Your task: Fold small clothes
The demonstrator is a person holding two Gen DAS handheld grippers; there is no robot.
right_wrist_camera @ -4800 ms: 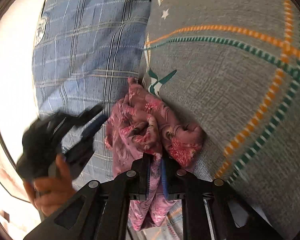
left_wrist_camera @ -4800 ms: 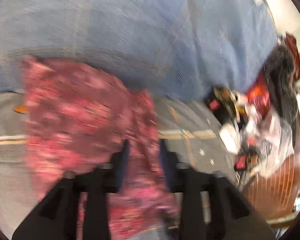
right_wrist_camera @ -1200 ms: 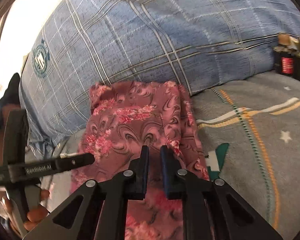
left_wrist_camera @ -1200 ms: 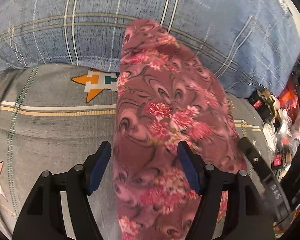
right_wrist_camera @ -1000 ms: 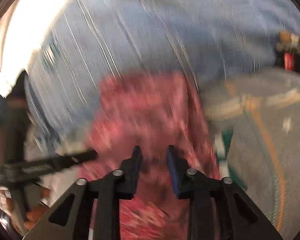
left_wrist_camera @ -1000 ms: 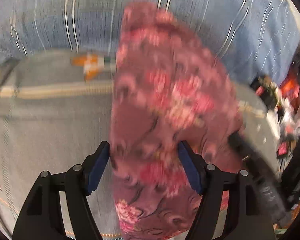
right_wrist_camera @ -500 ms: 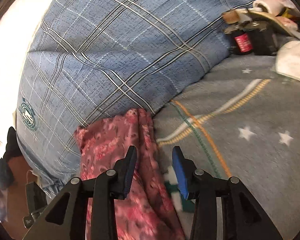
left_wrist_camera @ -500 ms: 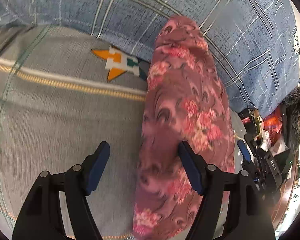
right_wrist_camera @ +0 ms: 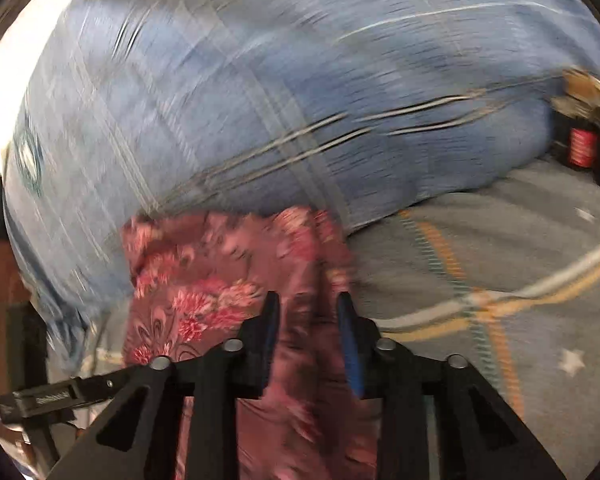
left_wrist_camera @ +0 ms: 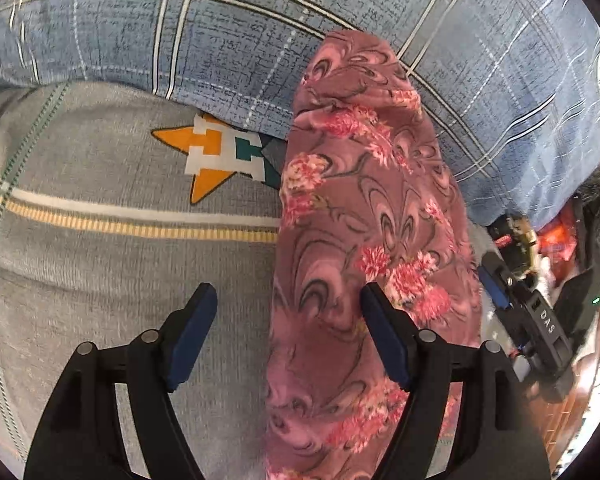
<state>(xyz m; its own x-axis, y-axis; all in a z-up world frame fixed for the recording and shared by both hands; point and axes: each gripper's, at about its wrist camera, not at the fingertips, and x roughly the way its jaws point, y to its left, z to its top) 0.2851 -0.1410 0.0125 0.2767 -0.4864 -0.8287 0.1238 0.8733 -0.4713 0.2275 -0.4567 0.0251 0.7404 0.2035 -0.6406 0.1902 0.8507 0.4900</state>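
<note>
A pink floral garment lies folded lengthwise in a long strip on the grey bedspread, its far end resting against a blue plaid pillow. My left gripper is open and empty, its right finger over the garment's left edge. The right gripper also shows in the left wrist view beside the garment's right edge. In the blurred right wrist view my right gripper is open above the garment, holding nothing.
The bedspread has an orange star patch and a yellow stripe. Clutter of bottles and bags lies at the right of the bed. A red-labelled bottle stands at the pillow's far end.
Both grippers let go of the garment and opened. The garment now lies as a folded strip. The right gripper is moving, so its view is blurred.
</note>
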